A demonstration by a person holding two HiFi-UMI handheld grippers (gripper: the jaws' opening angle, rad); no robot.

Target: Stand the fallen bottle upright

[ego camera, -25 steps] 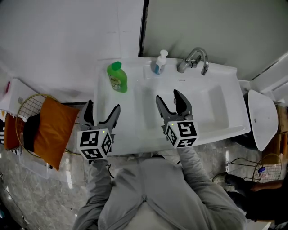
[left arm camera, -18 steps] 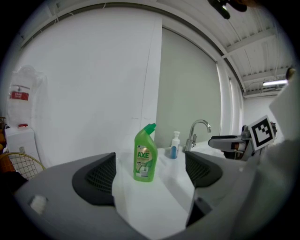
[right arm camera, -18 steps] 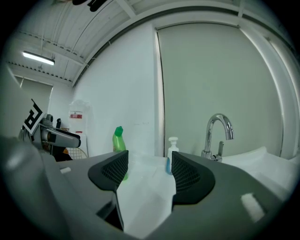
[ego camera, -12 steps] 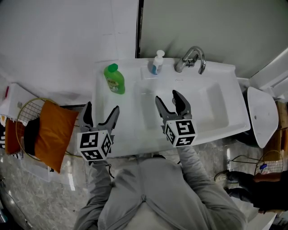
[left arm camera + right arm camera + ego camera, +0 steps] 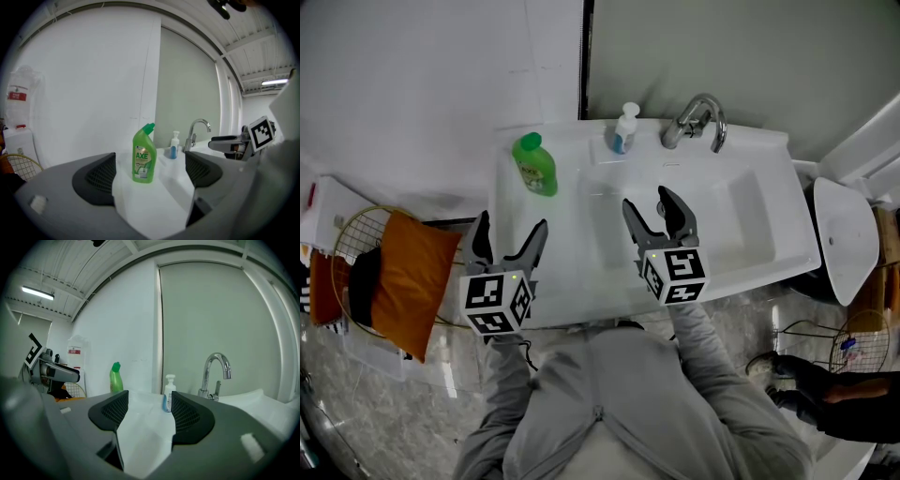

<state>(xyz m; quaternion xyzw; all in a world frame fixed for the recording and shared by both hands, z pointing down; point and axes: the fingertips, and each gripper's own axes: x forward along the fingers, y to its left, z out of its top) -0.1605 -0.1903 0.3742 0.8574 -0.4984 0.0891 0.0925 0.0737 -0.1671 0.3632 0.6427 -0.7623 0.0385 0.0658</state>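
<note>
L gripper (image 5: 512, 223) jaws apart, R gripper (image 5: 647, 199) likewise, green bottle (image 5: 534, 165) upright

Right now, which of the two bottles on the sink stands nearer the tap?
The small white pump bottle, just left of the tap; the green bottle stands farther left.

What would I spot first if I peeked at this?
The bright green bottle pops out first, standing upright on the white sink's left ledge. Then come the left claw and right claw, both open and empty, held near the sink's front edge.
</note>
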